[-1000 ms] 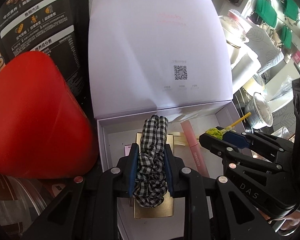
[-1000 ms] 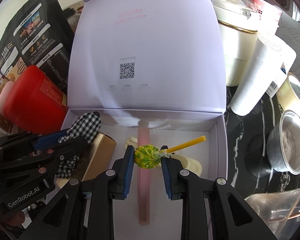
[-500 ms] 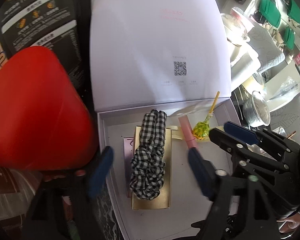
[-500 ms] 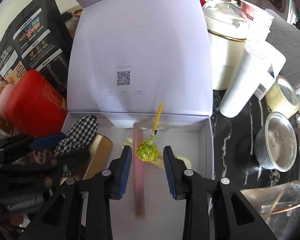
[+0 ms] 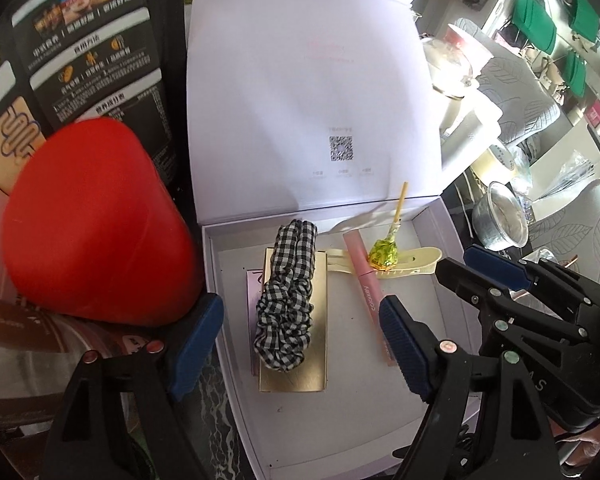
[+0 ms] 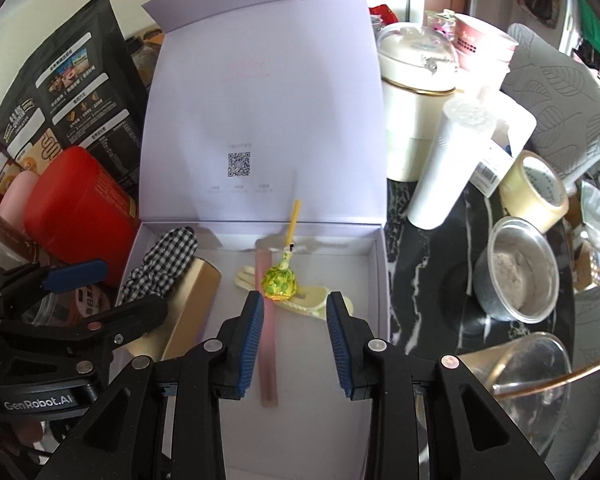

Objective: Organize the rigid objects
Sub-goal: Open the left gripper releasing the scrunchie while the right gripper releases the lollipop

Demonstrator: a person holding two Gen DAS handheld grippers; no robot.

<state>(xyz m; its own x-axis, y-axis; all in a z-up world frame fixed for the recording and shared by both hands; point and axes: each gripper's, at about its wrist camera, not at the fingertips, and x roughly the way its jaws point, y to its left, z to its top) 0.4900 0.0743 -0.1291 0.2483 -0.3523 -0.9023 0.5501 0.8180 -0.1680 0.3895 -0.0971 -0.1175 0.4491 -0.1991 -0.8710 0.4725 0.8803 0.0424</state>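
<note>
An open white box [image 5: 236,360] [image 6: 376,280] holds a checked scrunchie [image 5: 288,300] [image 6: 164,264] lying on a gold case [image 5: 296,368] [image 6: 188,312], a pink tube [image 5: 368,284] [image 6: 269,344], a pale yellow hair clip [image 5: 412,262] [image 6: 312,300] and a green-wrapped lollipop [image 5: 383,256] [image 6: 280,282] resting on the clip. My left gripper [image 5: 300,340] is open and empty above the scrunchie. My right gripper [image 6: 294,332] is open and empty just in front of the lollipop.
A red canister [image 5: 92,224] [image 6: 80,216] and black bag [image 6: 72,92] stand left of the box. On the right stand a white pot [image 6: 416,92], a white roll [image 6: 448,160], a tape roll [image 6: 536,188], a metal bowl [image 6: 516,276] and a glass bowl [image 6: 532,380].
My left gripper let go of the scrunchie and drew back, open. My right gripper released the lollipop, which now rests on the clip, and pulled back with its jaws wider.
</note>
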